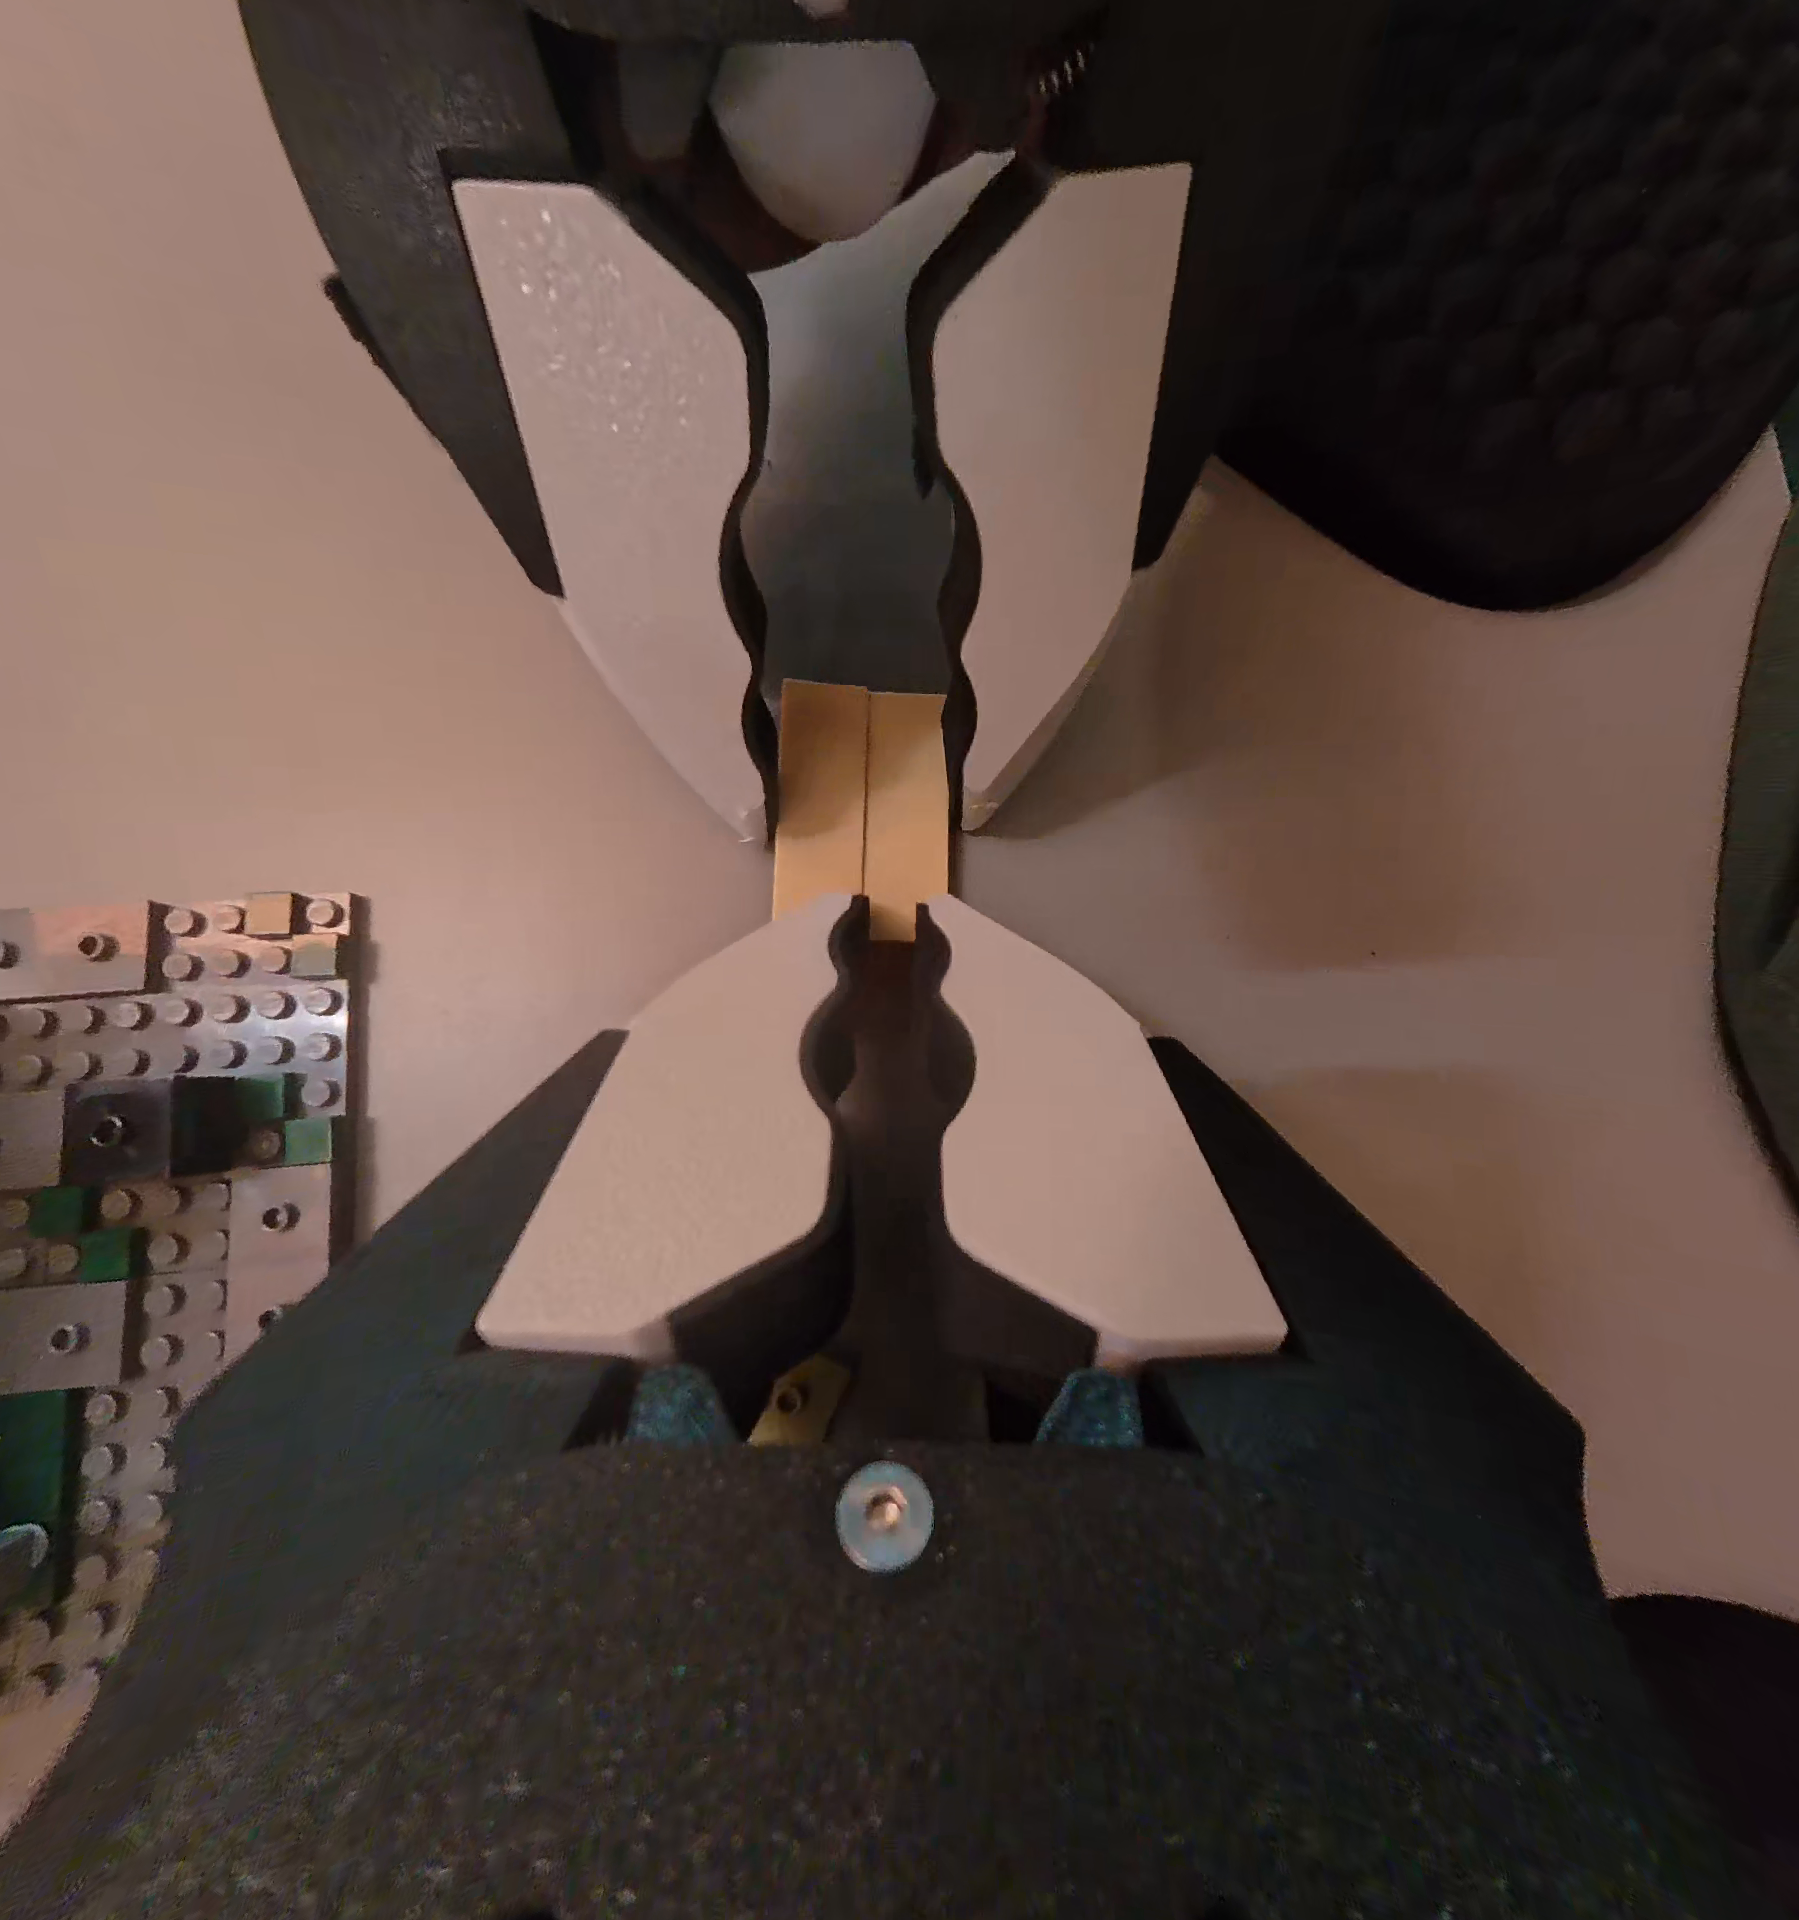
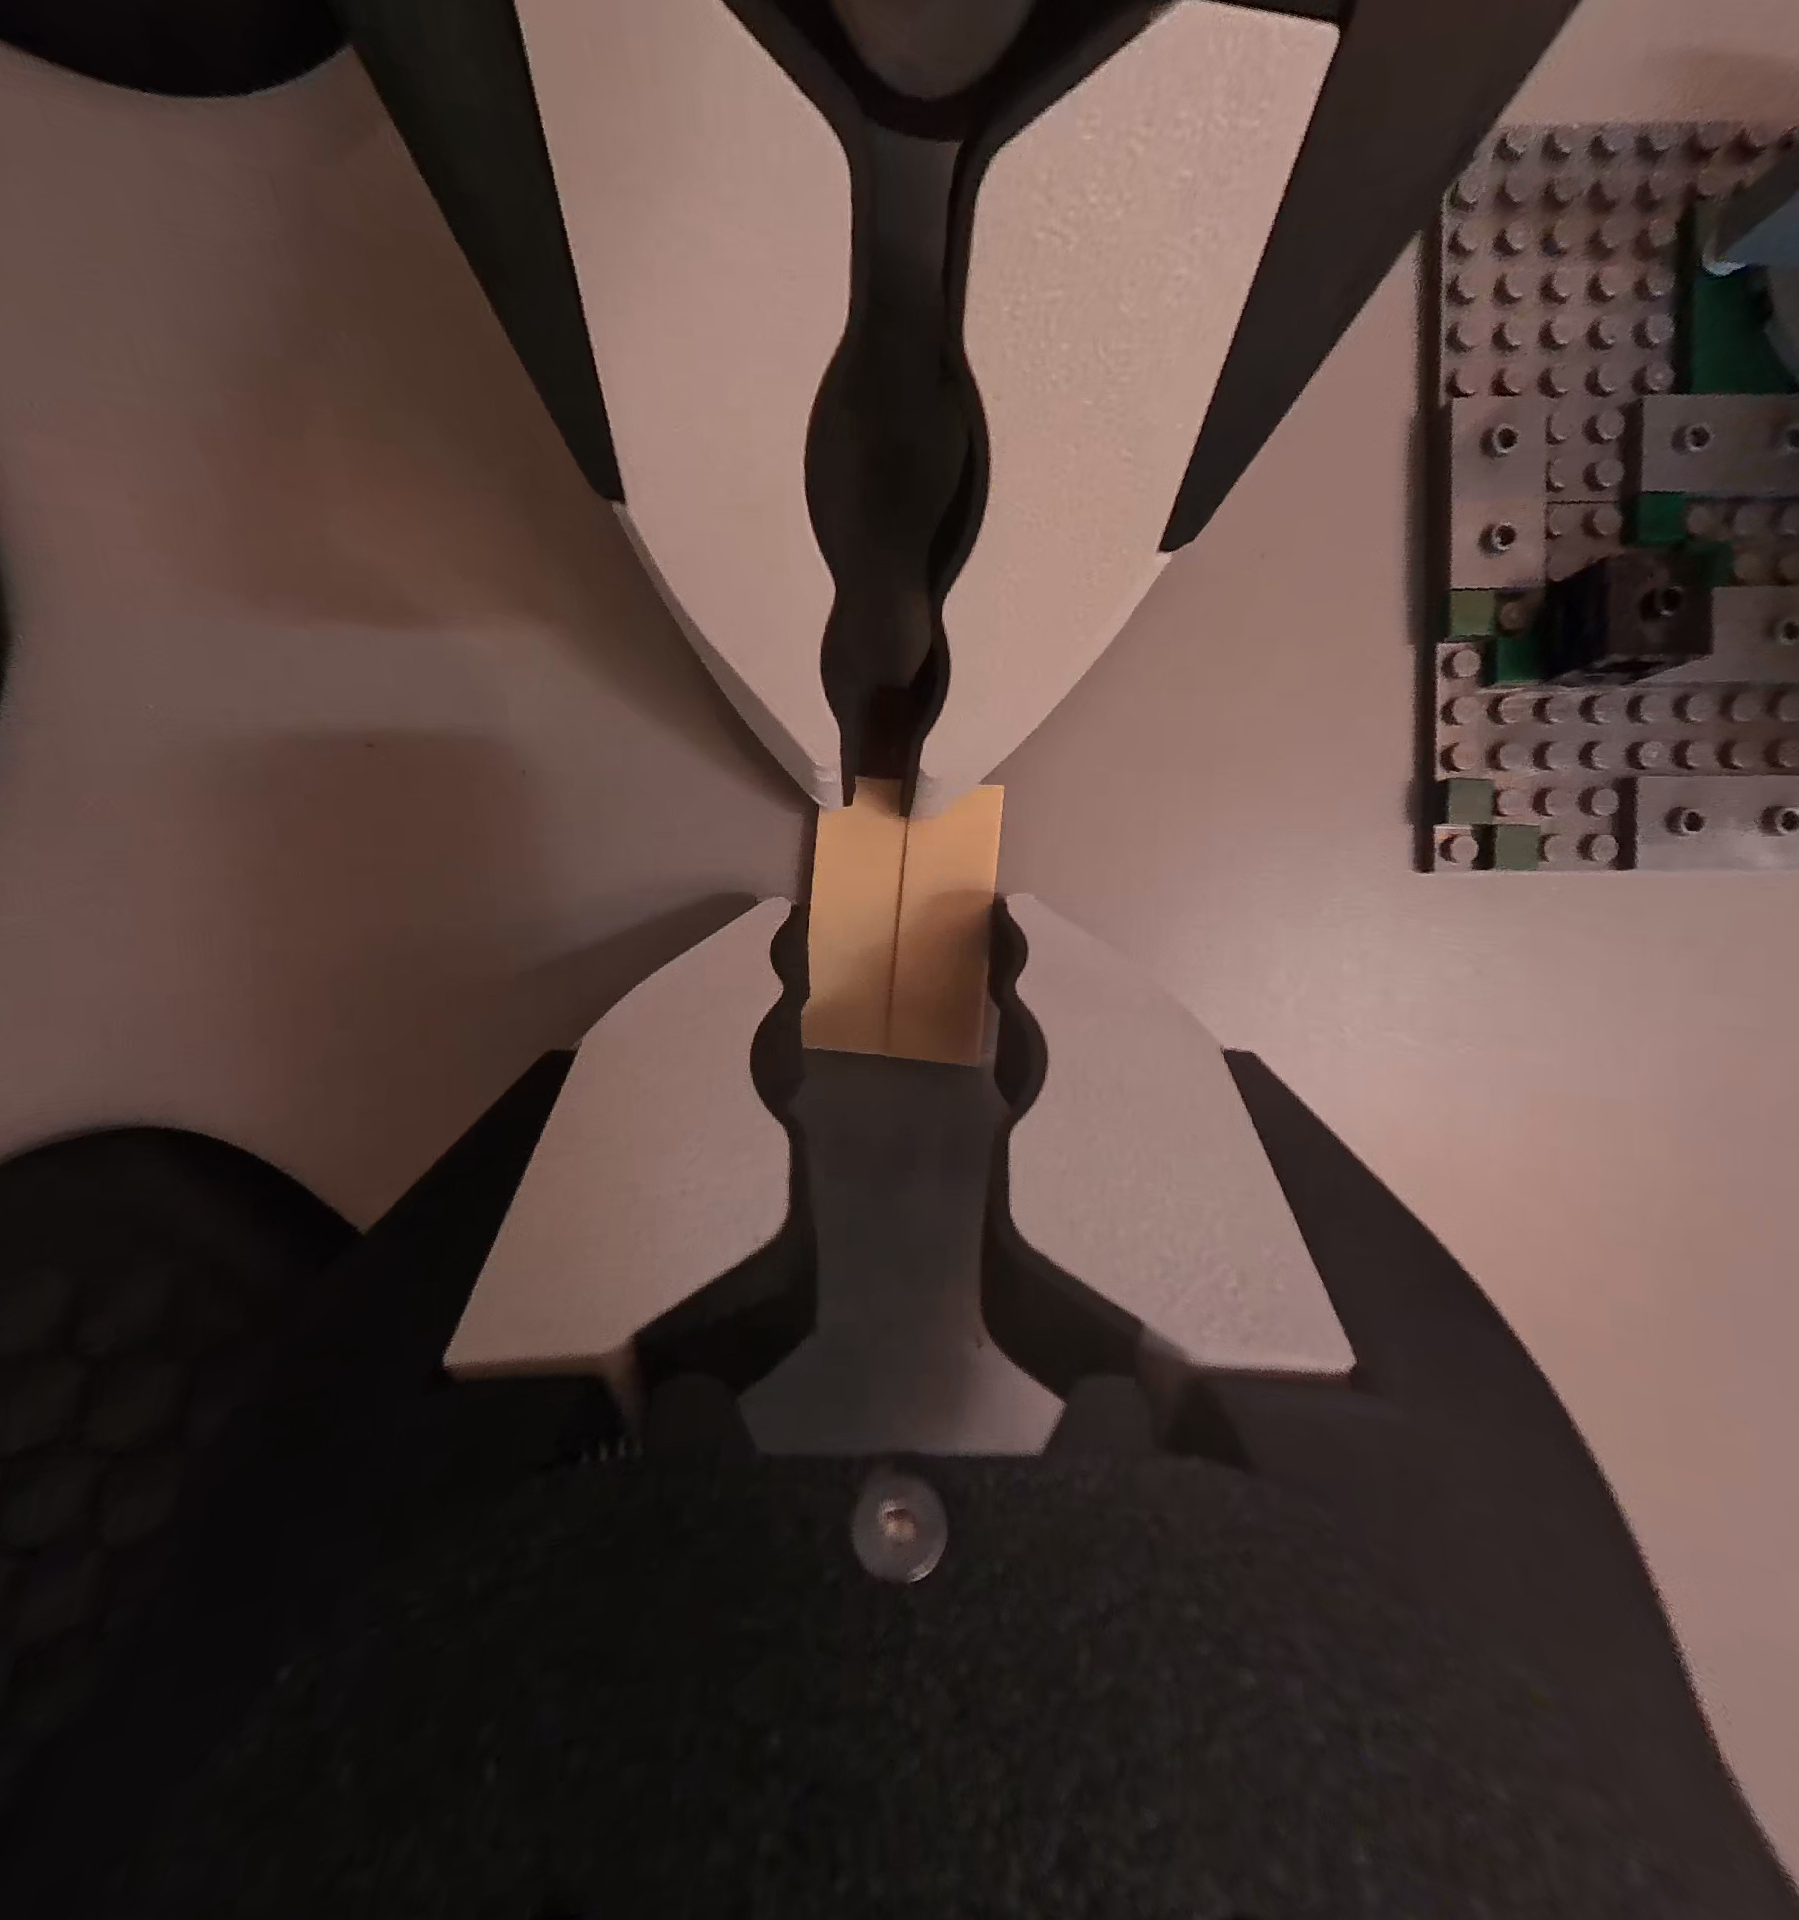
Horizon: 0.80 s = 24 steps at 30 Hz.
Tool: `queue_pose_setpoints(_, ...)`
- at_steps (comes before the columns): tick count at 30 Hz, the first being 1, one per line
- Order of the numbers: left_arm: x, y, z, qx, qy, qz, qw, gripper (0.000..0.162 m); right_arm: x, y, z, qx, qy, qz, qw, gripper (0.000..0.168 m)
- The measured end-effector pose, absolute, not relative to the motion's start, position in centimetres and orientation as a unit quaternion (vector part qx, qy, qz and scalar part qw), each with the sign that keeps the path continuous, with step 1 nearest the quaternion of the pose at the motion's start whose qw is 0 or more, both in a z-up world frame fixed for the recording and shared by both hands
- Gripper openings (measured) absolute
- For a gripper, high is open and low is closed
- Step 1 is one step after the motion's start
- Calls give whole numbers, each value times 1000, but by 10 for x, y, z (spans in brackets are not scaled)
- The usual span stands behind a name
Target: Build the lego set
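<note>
Left wrist view first: my left gripper (image 1: 890, 920) is pinched down on the near end of the tan pieces (image 1: 862, 800), two smooth tan tiles lying side by side with a thin seam running down the middle. My fingertips (image 1: 770, 997) come almost together, with just the narrow end of one tile showing in the slot between them. Straight across from me, the right gripper (image 1: 862, 758) comes in head-on, its two fingers sitting against the outer sides of the same tan pair at the far end. Off to the left of my jaws sits the lego build (image 1: 136, 1195), a grey studded plate with green and black bits on it, well clear of both grippers, on the pale table (image 1: 199, 571).

Right wrist view: same scene flipped. My jaws here are spread to the width of both tiles and closed on their outer edges, so the tan pieces (image 2: 900, 925) sit right between my fingertips (image 2: 1071, 997). The left gripper (image 2: 882, 790) is dead ahead of me, tips nearly touching, nipping the far end close to the seam. The lego build (image 2: 1601, 520) is out to the right of my jaws, apart from everything, flat on the table (image 2: 1290, 1039). The tiles look held just above the surface, but I honestly can't tell if they're touching it.
</note>
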State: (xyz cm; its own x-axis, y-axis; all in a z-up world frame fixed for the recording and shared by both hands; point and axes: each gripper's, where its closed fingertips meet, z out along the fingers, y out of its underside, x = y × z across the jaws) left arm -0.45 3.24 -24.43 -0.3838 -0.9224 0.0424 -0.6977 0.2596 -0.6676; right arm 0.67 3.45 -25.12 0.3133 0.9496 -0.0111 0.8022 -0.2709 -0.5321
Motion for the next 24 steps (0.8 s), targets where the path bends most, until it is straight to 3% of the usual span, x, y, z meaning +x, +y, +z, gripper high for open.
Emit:
queue_pose_setpoints(12,-19,43,-239,-545,756,-314,180,18,7,34,-251,-776,-565,168,227,33)
queue_pose_setpoints(17,-21,40,-240,-587,704,-378,131,30,6,31,-249,-771,-569,164,235,33)
queue_pose_setpoints(24,-21,36,-227,-612,650,-445,79,32,3,28,-239,-763,-573,167,249,33)
